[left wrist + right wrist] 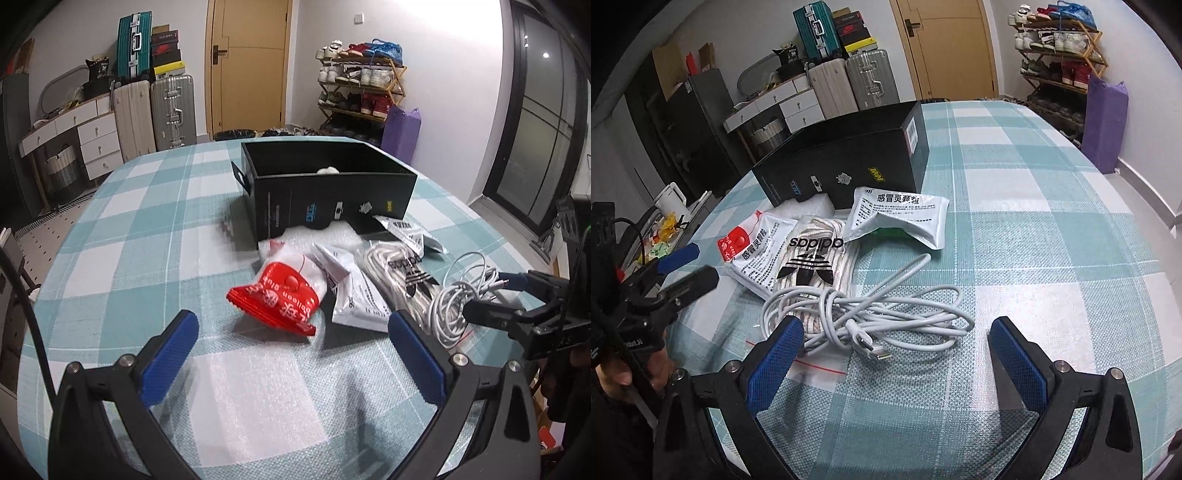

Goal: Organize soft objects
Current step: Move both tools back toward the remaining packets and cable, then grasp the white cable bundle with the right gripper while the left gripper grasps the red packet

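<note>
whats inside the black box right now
In the left wrist view, one small white soft lump peeks above the near wall of the black box. The wall hides the box floor, so anything lower down cannot be seen.

The wide-open right gripper (pixel 895 354) hovers over a coiled white charging cable (pixel 871 314); far behind stands a black cardboard box (pixel 849 162).

A teal-and-white checked tablecloth (pixel 147 229) covers the table. Against the far wall stand silver and beige suitcases (pixel 171 110) with a teal suitcase (pixel 135 44) stacked above them, beside a white chest of drawers (pixel 98 142). A yellow-brown door (pixel 251 66) is flanked on its other side by a wooden shoe rack (pixel 360 85) full of shoes, with a purple bag (pixel 400 133) leaning near it.
</note>
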Demonstrator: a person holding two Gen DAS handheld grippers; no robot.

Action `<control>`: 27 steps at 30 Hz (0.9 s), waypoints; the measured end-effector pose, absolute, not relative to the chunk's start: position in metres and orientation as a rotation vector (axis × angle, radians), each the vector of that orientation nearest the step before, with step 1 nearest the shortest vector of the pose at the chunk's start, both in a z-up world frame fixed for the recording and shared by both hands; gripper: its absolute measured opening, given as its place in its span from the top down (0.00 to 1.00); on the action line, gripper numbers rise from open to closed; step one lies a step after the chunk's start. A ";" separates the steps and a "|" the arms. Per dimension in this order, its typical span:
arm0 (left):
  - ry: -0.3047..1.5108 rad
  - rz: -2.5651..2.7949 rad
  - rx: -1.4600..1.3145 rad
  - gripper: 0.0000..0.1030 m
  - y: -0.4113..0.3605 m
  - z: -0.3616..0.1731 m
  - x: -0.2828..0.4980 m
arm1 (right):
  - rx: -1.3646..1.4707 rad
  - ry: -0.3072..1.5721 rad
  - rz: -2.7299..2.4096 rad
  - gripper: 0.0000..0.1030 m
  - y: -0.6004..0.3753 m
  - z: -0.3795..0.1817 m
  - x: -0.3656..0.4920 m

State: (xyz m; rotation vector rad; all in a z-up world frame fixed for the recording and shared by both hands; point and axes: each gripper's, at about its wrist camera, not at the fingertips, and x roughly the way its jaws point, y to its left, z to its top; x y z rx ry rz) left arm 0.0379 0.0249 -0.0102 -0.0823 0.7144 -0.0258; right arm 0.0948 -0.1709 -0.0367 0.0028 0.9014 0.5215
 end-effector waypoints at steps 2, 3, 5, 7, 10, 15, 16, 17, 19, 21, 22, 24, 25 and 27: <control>0.709 -0.030 -0.097 0.00 0.027 -0.010 0.037 | -0.006 0.902 0.523 0.00 -0.170 -0.037 0.095; 0.709 -0.029 -0.107 0.00 0.028 -0.010 0.037 | -0.012 0.902 0.525 0.00 -0.169 -0.037 0.095; 0.725 -0.028 -0.128 0.00 0.031 -0.012 0.038 | -0.018 0.903 0.525 0.00 -0.169 -0.037 0.096; 0.744 -0.029 -0.142 0.00 0.033 -0.014 0.041 | -0.035 0.904 0.523 0.00 -0.167 -0.037 0.096; 0.743 -0.030 -0.136 0.00 0.031 -0.015 0.040 | -0.047 0.905 0.515 0.00 -0.163 -0.038 0.097; 0.743 -0.028 -0.113 0.00 0.027 -0.014 0.040 | -0.042 0.890 0.527 0.08 -0.163 -0.037 0.095; 0.742 -0.025 -0.113 0.00 0.027 -0.014 0.040 | -0.043 0.883 0.538 0.12 -0.162 -0.037 0.094; 0.743 -0.028 -0.116 0.00 0.027 -0.014 0.040 | -0.043 0.879 0.544 0.13 -0.162 -0.037 0.093; 0.746 -0.029 -0.117 0.00 0.028 -0.014 0.040 | -0.038 0.872 0.548 0.15 -0.162 -0.037 0.092; 0.746 -0.028 -0.119 0.00 0.028 -0.014 0.040 | -0.032 0.867 0.552 0.17 -0.163 -0.037 0.092; 0.747 -0.029 -0.118 0.00 0.028 -0.014 0.040 | -0.023 0.863 0.557 0.19 -0.164 -0.037 0.092; 0.749 -0.027 -0.115 0.00 0.028 -0.015 0.040 | -0.014 0.859 0.567 0.21 -0.166 -0.037 0.092; 0.749 -0.025 -0.112 0.00 0.027 -0.015 0.040 | -0.006 0.855 0.573 0.22 -0.168 -0.037 0.092; 0.748 -0.021 -0.105 0.00 0.026 -0.015 0.040 | 0.010 0.845 0.582 0.24 -0.170 -0.037 0.091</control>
